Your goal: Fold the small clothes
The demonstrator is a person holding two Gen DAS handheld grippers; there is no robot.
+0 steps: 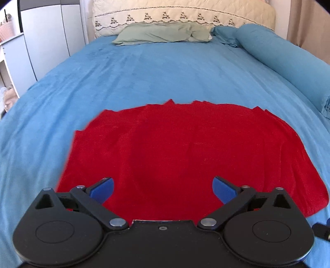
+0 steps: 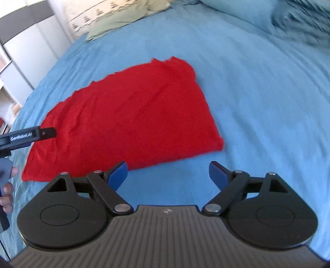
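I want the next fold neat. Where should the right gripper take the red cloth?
Probably at the near right corner of the red cloth, coming in low from the right gripper side. The cloth lies flat on the bed, and that corner sits just ahead of the open fingers.

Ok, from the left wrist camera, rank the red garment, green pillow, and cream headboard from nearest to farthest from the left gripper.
1. Red garment: directly under and ahead of the open left gripper, on the blue bedspread.
2. Green pillow: far end of the bed, centre.
3. Cream headboard: behind the pillow, farthest.
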